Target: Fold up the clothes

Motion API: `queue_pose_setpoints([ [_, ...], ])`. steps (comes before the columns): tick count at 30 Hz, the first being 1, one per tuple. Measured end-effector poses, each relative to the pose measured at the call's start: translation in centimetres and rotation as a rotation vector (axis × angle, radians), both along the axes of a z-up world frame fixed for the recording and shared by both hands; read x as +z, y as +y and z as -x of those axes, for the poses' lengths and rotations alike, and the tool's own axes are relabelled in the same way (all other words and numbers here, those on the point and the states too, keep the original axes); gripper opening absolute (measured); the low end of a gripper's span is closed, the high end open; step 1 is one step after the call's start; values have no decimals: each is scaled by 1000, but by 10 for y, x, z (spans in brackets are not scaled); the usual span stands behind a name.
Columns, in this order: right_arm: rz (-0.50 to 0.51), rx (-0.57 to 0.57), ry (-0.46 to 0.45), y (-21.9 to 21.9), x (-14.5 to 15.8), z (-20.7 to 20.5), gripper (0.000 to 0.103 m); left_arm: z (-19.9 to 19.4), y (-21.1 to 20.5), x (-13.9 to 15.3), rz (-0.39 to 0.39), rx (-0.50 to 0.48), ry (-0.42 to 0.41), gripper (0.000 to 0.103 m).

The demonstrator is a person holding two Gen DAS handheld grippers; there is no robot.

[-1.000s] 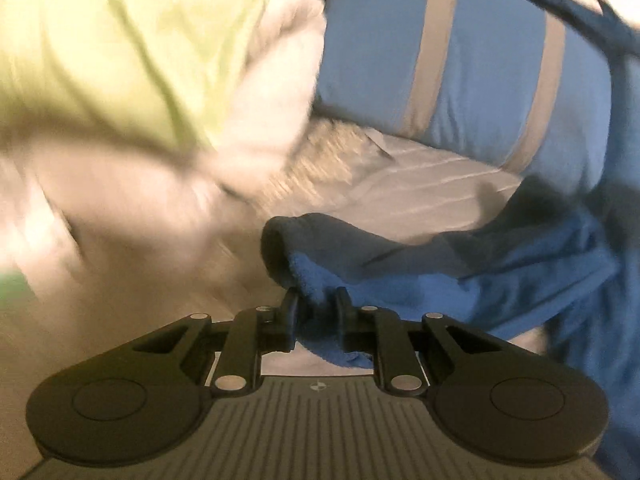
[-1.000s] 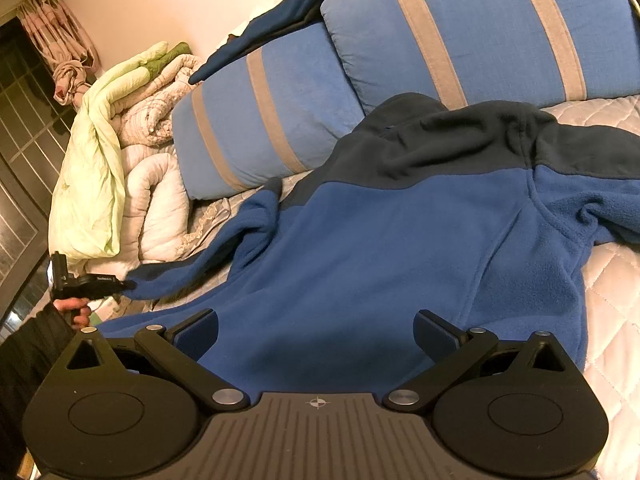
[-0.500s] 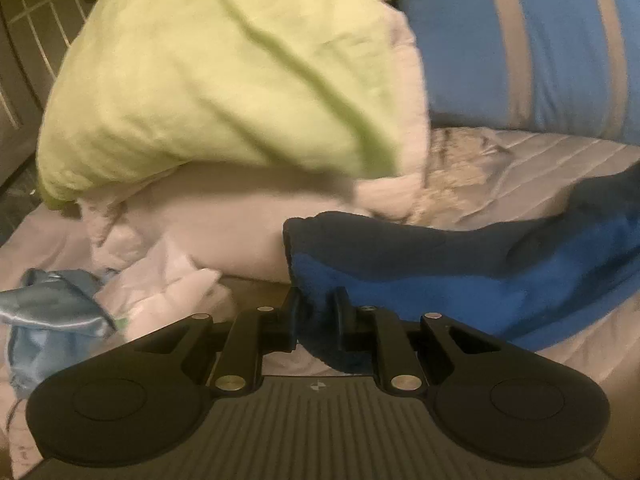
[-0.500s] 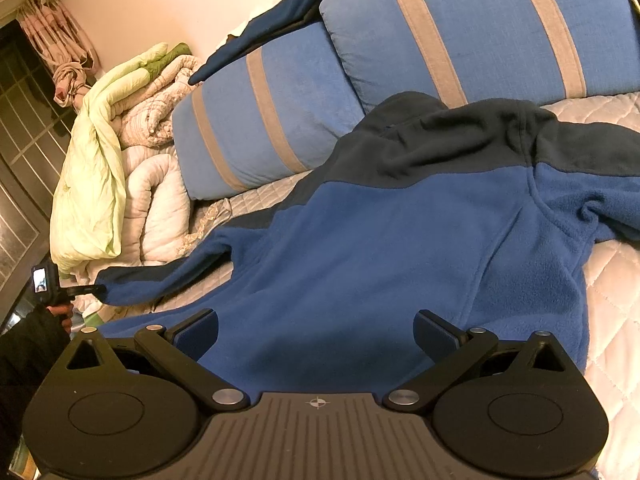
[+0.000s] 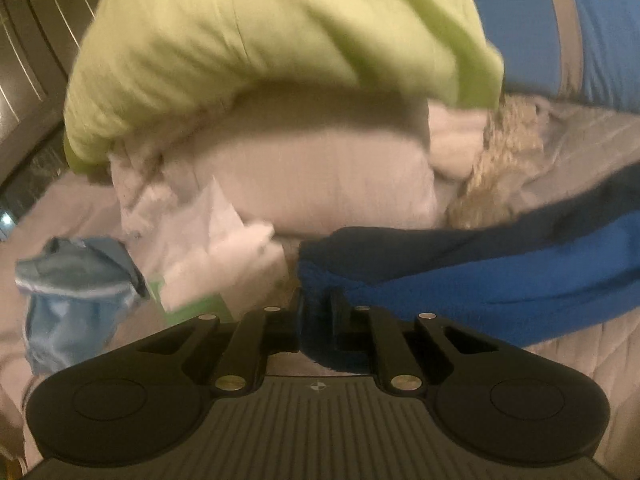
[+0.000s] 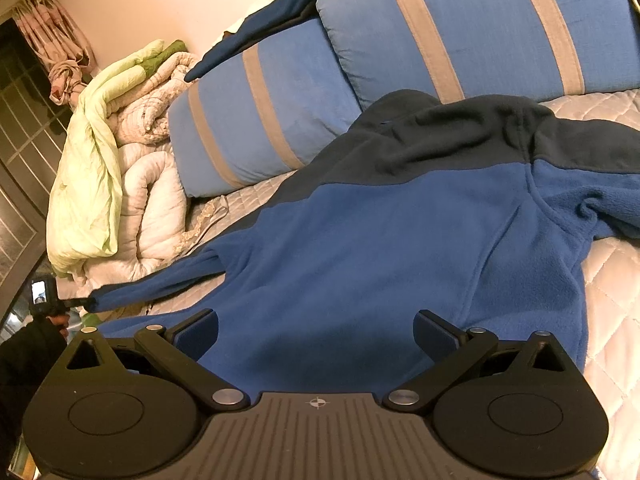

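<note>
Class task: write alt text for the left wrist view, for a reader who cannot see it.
The left gripper is shut on the cuff of a blue fleece sleeve stretched out to the right over a quilted bed. Behind it a lime-green duvet is heaped on white bedding, with a light blue cloth at left.

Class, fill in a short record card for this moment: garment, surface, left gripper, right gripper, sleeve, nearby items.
garment: blue fleece jacket, spread flat
surface: quilted bed
left gripper: shut on the sleeve cuff
right gripper: open, over the jacket's lower part
sleeve: stretched out sideways from the body
nearby items: striped blue pillows, green and white bedding pile
</note>
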State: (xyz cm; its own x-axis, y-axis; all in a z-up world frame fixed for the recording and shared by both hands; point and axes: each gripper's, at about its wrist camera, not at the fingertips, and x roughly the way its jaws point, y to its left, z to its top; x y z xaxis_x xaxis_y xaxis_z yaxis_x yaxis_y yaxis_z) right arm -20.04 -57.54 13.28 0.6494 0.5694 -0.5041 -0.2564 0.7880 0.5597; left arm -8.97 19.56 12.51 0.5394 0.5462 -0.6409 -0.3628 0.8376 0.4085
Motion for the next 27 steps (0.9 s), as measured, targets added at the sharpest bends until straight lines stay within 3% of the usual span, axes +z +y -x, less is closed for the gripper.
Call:
queue_pose_setpoints([
  [4,0,0,0,0,0,1,103,5,9,-12,75,57,42,22],
  [6,0,0,0,0,0,1,103,13,14,-11,90,126,27,37],
  [8,-1,0,0,0,0,1,103,27,18,-3,134,168,-32,55],
  [10,-4,-2,-1,-1,-1,1,103,43,14,6,213,163,-91,63],
  [12,-7,-4,0,-1,-1,0,103,58,9,15,303,143,-148,63],
  [21,-10,-16,4,-2,-1,0,103,111,-65,4,1026,-342,-298,63],
  [25,-2,-32,4,-2,0,2,103,117,-99,-14,1258,-545,-298,63],
  [27,-4,-52,7,-5,0,4,103,116,-109,-27,1320,-604,-283,63],
])
